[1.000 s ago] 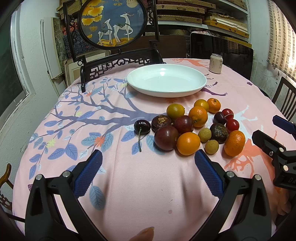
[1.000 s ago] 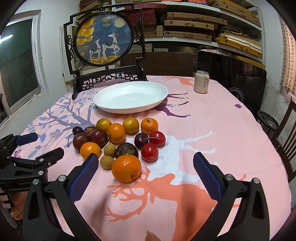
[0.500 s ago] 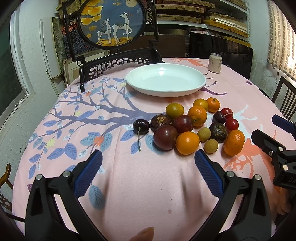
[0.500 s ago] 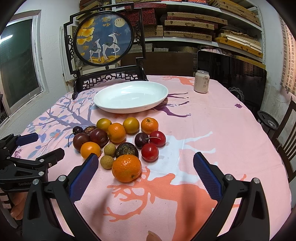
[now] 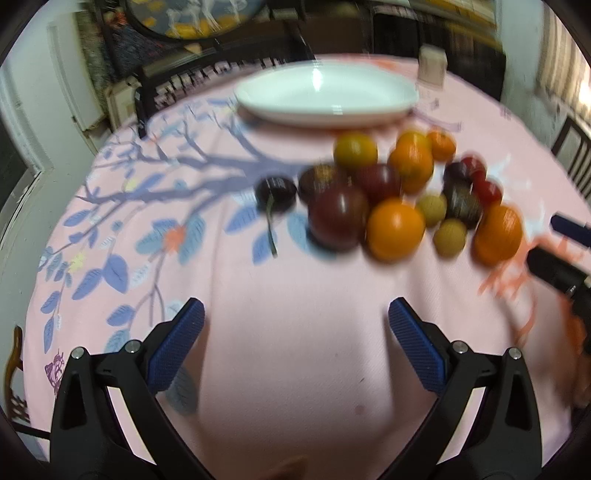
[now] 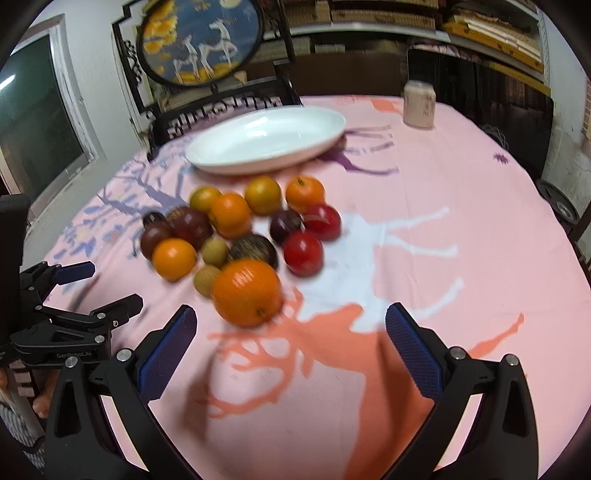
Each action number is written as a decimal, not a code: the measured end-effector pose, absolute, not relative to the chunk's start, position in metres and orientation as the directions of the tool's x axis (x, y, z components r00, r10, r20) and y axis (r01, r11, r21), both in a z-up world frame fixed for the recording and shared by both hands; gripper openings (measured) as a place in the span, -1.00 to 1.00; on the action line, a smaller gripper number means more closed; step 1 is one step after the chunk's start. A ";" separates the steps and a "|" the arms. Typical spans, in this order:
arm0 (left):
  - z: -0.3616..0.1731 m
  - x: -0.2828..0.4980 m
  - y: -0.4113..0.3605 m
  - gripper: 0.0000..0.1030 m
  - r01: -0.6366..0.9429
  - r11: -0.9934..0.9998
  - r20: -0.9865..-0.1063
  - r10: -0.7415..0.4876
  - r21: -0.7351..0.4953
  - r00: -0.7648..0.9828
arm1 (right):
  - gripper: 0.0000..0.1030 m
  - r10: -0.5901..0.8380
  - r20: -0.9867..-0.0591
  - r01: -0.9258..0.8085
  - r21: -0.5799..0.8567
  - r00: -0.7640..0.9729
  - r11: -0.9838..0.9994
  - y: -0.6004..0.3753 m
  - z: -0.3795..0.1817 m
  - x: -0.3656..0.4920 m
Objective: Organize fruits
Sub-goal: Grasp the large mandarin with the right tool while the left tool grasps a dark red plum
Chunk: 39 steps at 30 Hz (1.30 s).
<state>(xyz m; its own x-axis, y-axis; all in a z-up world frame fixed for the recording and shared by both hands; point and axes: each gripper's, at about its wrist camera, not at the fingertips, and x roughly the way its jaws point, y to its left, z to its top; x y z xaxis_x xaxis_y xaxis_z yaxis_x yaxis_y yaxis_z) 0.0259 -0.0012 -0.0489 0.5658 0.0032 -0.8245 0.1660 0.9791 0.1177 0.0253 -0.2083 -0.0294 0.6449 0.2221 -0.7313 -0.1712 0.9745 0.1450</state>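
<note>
Tablecloth, pink, printed; shelves behind.

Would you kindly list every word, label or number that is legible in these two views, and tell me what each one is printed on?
"GenRobot.AI" – white lettering on the black body of the left gripper, seen at the left edge of the right wrist view; the last letters are soft.
The can at the far side of the table carries a label, but it is too blurred to read in either view.
Nothing else legible: the white plate and the fruits bear no text.
</note>
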 end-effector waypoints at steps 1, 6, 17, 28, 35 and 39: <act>-0.051 0.026 -0.001 0.96 0.168 0.979 -0.827 0.002 0.116 0.562 | 0.97 0.221 -0.741 -0.169 0.146 0.634 0.975 -0.210 -0.033 0.025; -0.053 0.022 0.013 0.96 0.164 0.986 -0.830 -0.082 0.012 0.552 | 0.97 0.234 -0.797 -0.176 0.163 0.556 0.971 -0.213 -0.049 0.029; -0.035 0.027 -0.004 0.96 0.290 0.957 -0.784 -0.169 0.014 0.597 | 0.70 0.334 -0.748 -0.249 0.229 0.574 0.941 -0.202 -0.036 0.037; -0.027 0.052 -0.007 0.35 0.440 0.898 -0.756 -0.274 0.020 0.594 | 0.04 0.429 -0.753 -0.274 0.332 0.499 0.903 -0.198 -0.043 0.056; -0.028 0.056 -0.008 0.26 0.548 0.836 -0.756 -0.349 0.016 0.553 | -0.03 0.452 -0.748 -0.274 0.360 0.487 0.892 -0.199 -0.046 0.059; -0.031 0.067 0.000 0.22 0.577 0.814 -0.764 -0.416 -0.070 0.494 | -0.08 0.482 -0.734 -0.261 0.406 0.479 0.876 -0.205 -0.046 0.060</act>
<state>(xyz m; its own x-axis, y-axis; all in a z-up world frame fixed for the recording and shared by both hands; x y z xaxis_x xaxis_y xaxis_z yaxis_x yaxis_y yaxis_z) 0.0668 0.0001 -0.0310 0.4938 -0.4156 -0.7639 0.5771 0.8137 -0.0696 0.0605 -0.2050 -0.0461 0.4787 0.4821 -0.7338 -0.2607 0.8761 0.4055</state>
